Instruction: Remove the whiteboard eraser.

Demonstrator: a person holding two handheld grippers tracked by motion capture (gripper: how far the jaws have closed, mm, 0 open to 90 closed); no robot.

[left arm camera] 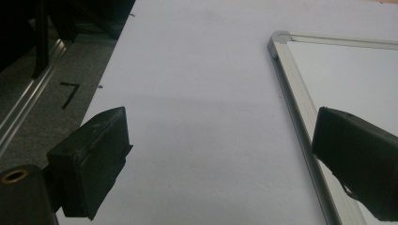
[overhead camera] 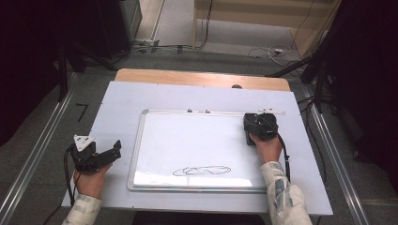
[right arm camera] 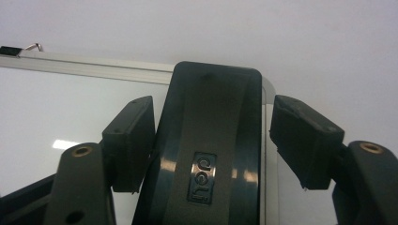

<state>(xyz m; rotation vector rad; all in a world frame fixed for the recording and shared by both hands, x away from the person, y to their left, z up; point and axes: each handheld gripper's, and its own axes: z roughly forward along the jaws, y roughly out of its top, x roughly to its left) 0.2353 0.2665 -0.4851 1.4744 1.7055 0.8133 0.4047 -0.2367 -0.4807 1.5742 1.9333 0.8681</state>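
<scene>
The pale, matte table [overhead camera: 117, 101] carries a glossy aluminium-framed whiteboard [overhead camera: 187, 140]. At the board's far right corner lies a smooth black plastic eraser [right arm camera: 211, 140]. The right claw [right arm camera: 212, 140] straddles it, left pad touching, right pad just clear: centre it, then squeeze evenly. The left claw [left arm camera: 220, 154] rests spread near the table's left edge.
</scene>
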